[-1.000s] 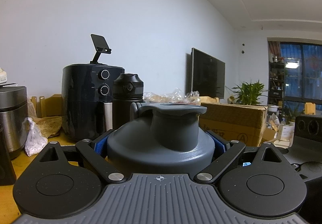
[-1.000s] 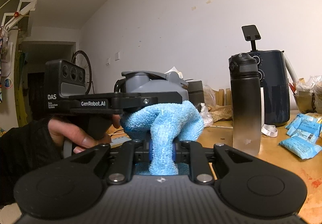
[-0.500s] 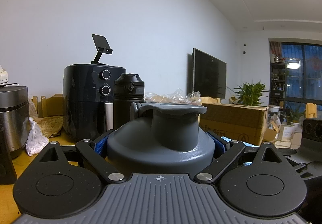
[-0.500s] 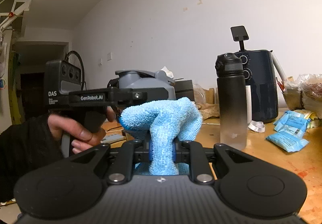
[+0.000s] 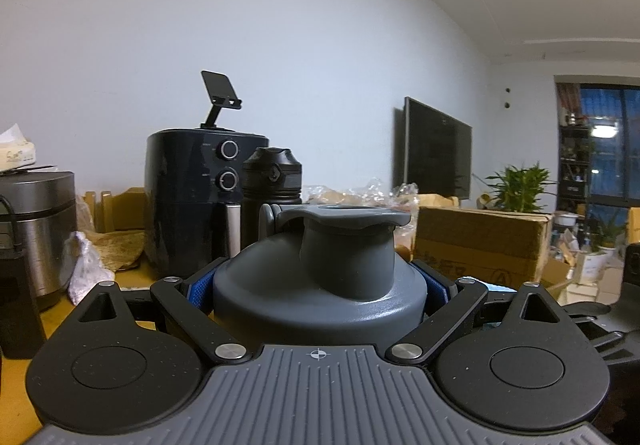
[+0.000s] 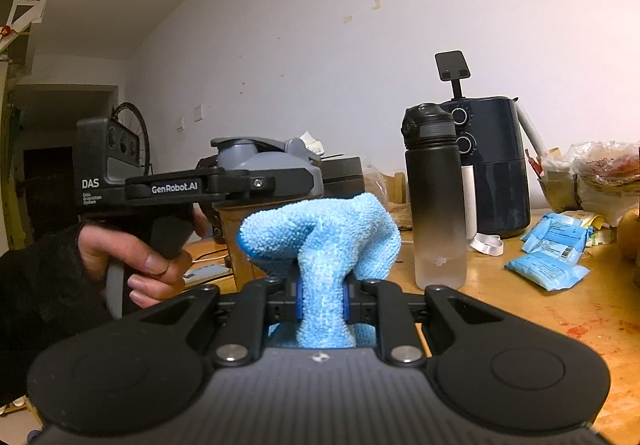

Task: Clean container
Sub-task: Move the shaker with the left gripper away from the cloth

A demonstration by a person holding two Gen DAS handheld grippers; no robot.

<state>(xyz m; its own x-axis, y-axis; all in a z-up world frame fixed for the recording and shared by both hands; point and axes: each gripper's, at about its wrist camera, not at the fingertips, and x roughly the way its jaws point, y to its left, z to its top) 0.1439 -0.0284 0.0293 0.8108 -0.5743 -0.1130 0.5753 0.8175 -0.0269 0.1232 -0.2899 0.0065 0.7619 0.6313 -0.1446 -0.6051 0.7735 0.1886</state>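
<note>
- L wrist view: left gripper jaws clamped on the grey container at its domed lid shoulder; long axis upright, spout on top. Matte, smooth plastic. Behind it: black bottle, air fryer.
- R wrist view: right gripper jaws narrow, pinching a blue cloth, nubby microfibre, bunched above the jaws. Container lies ahead-left, slightly higher, near but apart; judged next: bring cloth to its side. Table wooden.

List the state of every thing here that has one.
Left gripper: shut on the grey bottle.
Grey bottle: upright, lid on.
Right gripper: shut on the blue cloth.
Blue cloth: bunched.
Black bottle: upright, capped, on the table.
</note>
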